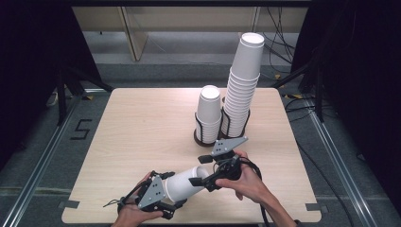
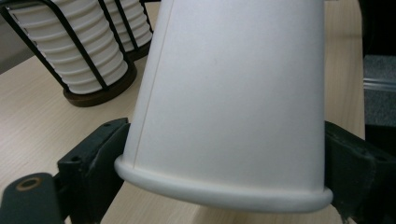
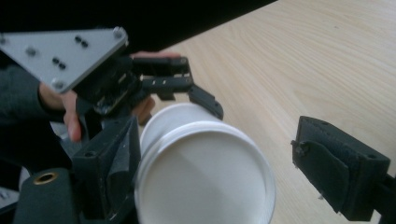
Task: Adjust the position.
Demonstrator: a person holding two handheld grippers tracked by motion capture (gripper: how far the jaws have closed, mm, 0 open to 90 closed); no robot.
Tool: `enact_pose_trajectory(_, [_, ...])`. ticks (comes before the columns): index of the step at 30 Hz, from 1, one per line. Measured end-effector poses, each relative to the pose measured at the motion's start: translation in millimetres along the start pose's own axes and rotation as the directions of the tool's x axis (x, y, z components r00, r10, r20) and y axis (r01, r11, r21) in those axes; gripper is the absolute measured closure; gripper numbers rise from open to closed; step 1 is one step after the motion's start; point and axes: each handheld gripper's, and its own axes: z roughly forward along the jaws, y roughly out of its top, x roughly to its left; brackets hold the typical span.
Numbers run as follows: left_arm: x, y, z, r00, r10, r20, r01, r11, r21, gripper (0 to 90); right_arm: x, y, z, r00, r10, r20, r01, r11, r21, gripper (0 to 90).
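The wooden table [image 1: 142,123] lay broad before me. At its far side stood the tall stack of white cups [image 1: 243,90], leaning a little in its black wire holder. Just to the left of it stood the shorter stack [image 1: 208,111] in a holder of the same kind.

Near my edge of the table, a single white paper cup [image 1: 182,185] hung on its side above the wood, between my two hands. I could not tell whether a second cup sat nested in it.

My left gripper [image 2: 224,158] had the cup at its rolled rim, one jaw pressed on each side of the wall. My right gripper [image 3: 224,163] faced the cup's recessed base. Its jaws were spread, one lying against the cup's side and the other well clear of it.

I judged the step in hand to be taking the base end with my right gripper. To do that well, I needed to centre the spread jaws on the narrow end before closing them, so both pads met the wall together. The left pinch had to be firm but light, since paper near a rim buckles easily. I also meant to hold the cup level and clear of the table, so a crooked squeeze would not twist it out of the left jaws.
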Motion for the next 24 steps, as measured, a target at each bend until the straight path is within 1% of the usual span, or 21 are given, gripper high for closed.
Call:
enact_pose_trajectory(3, [2.6,1.0,-1.1,0.9994,0.033,-0.003,-0.033,0.9984,0.045,10.2,5.4,2.2,-2.3,0.9993,-0.031,0.019,0.031,0.999,0.039,16.3])
enact_pose_trajectory(4, [2.6,1.6,-1.6,0.9985,0.053,-0.01,-0.052,0.9964,0.066,10.2,10.6,4.3,-2.4,0.991,-0.123,0.052,0.118,0.988,0.097,16.6])
enact_pose_trajectory(5, [3.0,2.0,-2.0,0.9975,0.07,-0.012,-0.069,0.9941,0.083,10.2,10.6,4.3,-2.4,0.991,-0.123,0.052,0.118,0.988,0.097,16.6])
enact_pose_trajectory(6, [2.6,2.2,-1.7,0.9972,0.074,-0.001,-0.074,0.9929,0.093,10.2,12.3,4.6,-1.8,0.9875,-0.149,0.053,0.142,0.983,0.116,17.0])
enact_pose_trajectory(7, [1.8,2.7,-2.1,0.9958,0.091,-0.01,-0.089,0.9906,0.103,10.2,17.9,5.0,0.1,0.9793,-0.194,0.056,0.182,0.968,0.173,16.0])
enact_pose_trajectory(8, [1.3,3.4,-2.3,0.9946,0.103,-0.009,-0.102,0.9879,0.117,10.2,17.9,5.0,0.1,0.9793,-0.194,0.056,0.182,0.968,0.173,16.0])
enact_pose_trajectory(9, [1.0,4.2,-2.5,0.9933,0.116,-0.002,-0.114,0.9842,0.135,10.2,22.8,4.7,3.2,0.9708,-0.234,0.051,0.217,0.949,0.227,16.3])
enact_pose_trajectory(10, [0.7,5.2,-3.3,0.9904,0.138,0.002,-0.137,0.9781,0.157,10.2,22.8,4.7,3.2,0.9708,-0.234,0.051,0.217,0.949,0.227,16.3])
enact_pose_trajectory(11, [-0.6,5.3,-2.2,0.9904,0.138,-0.003,-0.136,0.9789,0.152,10.2,24.5,4.3,5.3,0.9656,-0.255,0.051,0.235,0.939,0.25,16.1])
enact_pose_trajectory(13, [-2.6,6.6,-1.4,0.9842,0.177,0.003,-0.175,0.9703,0.166,10.2,27.6,3.1,9.5,0.958,-0.283,0.048,0.257,0.921,0.291,16.3])
enact_pose_trajectory(14, [-4.8,8.3,-1.7,0.9776,0.21,0.008,-0.208,0.9607,0.184,10.2,29.7,1.4,13.5,0.9559,-0.291,0.043,0.262,0.91,0.322,16.5])
enact_pose_trajectory(15, [-4.8,8.3,-1.7,0.9776,0.21,0.008,-0.208,0.9607,0.184,10.2,30.1,0.6,15.4,0.9542,-0.296,0.04,0.266,0.903,0.339,16.6])
enact_pose_trajectory(16, [-5.2,9.4,-2.2,0.9711,0.238,0.015,-0.236,0.9504,0.202,10.2,30.1,0.6,15.4,0.9542,-0.296,0.04,0.266,0.903,0.339,16.6])
enact_pose_trajectory(17, [-8.8,10.0,-1.4,0.963,0.269,0.019,-0.267,0.9395,0.215,10.1,31.6,-1.7,18.9,0.9529,-0.301,0.04,0.265,0.888,0.376,17.0])
enact_pose_trajectory(18, [-8.8,10.0,-1.4,0.963,0.269,0.019,-0.267,0.9395,0.215,10.2,31.6,-1.7,18.9,0.9529,-0.301,0.04,0.265,0.888,0.376,17.0])
enact_pose_trajectory(19, [-9.9,10.3,-1.0,0.9605,0.277,0.026,-0.276,0.937,0.214,10.2,31.1,-2.6,21.6,0.9444,-0.328,0.023,0.294,0.873,0.389,17.1])
enact_pose_trajectory(20, [-11.2,10.8,-1.0,0.9576,0.286,0.036,-0.286,0.9328,0.219,10.2,32.0,-5.3,26.4,0.941,-0.338,0.003,0.305,0.853,0.423,17.3])
enact_pose_trajectory(21, [-12.7,10.9,-0.5,0.9538,0.298,0.036,-0.299,0.9284,0.221,10.2,32.6,-6.7,29.2,0.9391,-0.344,0.0,0.309,0.845,0.437,17.5])
enact_pose_trajectory(22, [-14.0,11.4,-0.4,0.95,0.31,0.034,-0.31,0.9229,0.228,10.2,32.6,-6.7,29.2,0.9391,-0.344,0.0,0.309,0.845,0.437,17.5])
enact_pose_trajectory(23, [-14.6,12.1,-0.6,0.9418,0.334,0.04,-0.333,0.9115,0.241,10.2,33.7,-7.7,31.4,0.9382,-0.346,-0.001,0.309,0.837,0.451,17.8])
enact_pose_trajectory(24, [-15.9,11.8,0.1,0.9439,0.328,0.038,-0.327,0.9152,0.235,10.1,34.4,-9.1,35.6,0.9349,-0.355,-0.005,0.315,0.824,0.471,17.8])
